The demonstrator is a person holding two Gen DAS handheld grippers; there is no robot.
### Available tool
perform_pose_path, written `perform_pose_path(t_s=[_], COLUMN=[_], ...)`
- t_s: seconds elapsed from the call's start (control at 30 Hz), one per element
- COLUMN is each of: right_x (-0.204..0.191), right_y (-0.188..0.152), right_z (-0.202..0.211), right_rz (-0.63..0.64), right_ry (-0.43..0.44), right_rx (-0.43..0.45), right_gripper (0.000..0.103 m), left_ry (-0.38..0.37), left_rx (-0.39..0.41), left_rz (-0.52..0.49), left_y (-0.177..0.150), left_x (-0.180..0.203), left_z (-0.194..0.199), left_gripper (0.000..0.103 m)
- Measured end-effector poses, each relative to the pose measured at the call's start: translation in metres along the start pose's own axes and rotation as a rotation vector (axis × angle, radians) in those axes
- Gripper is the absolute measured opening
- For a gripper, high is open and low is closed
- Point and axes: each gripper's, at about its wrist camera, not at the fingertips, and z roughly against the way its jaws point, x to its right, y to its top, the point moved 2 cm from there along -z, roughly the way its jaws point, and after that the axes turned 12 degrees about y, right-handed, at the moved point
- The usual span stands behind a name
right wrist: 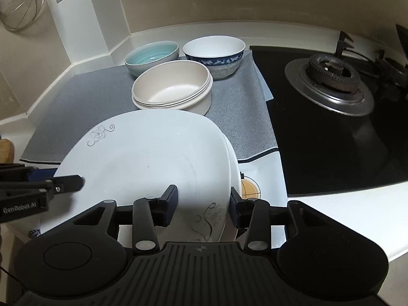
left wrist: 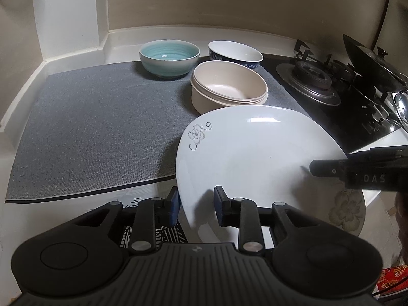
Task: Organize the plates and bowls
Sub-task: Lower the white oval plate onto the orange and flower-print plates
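Observation:
A white square-ish plate [left wrist: 244, 148] with a grey flower motif lies on top of another flower-patterned plate [left wrist: 349, 209] at the counter's front. My left gripper [left wrist: 195, 199] straddles its near-left rim, jaws open with a gap at the right pad. My right gripper [right wrist: 204, 199] straddles the right rim of the plates [right wrist: 153, 158], open too, its pads standing off the edges. Each gripper shows from the side in the other's view: the right gripper [left wrist: 321, 169], the left gripper [right wrist: 71, 182]. Behind are a teal bowl [left wrist: 169, 57], a blue-patterned bowl [left wrist: 236, 53] and stacked beige bowls [left wrist: 229, 86].
A grey mat [left wrist: 89, 127] covers the counter under the bowls, bare on its left half. A black gas stove [right wrist: 331, 89] lies to the right, with a dark wok and lid [left wrist: 369, 61] on its far burner. A wire strainer [right wrist: 20, 2] hangs on the wall.

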Motion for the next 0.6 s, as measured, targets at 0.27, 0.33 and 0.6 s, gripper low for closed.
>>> perform_pose_path(t_s=[0.27,0.33,0.6], right_x=[0.020,0.022,0.024], right_y=[0.013,0.016,0.011], right_z=[0.015,0.017,0.026], right_rz=[-0.133,-0.131,-0.113], right_ry=[0.053,0.049,0.012], right_rx=[0.034,0.041,0.052], right_gripper=[0.045,0.045,0.046], left_ry=[0.003,0.002,0.014], left_rx=[0.008,0.006,0.015], left_rz=[-0.003,-0.001,0.028], left_y=[-0.001,0.000,-0.002], left_x=[0.001,0.001,-0.009], left_z=[0.001,0.001,0.013], left_gripper=[0.032,0.033,0.024])
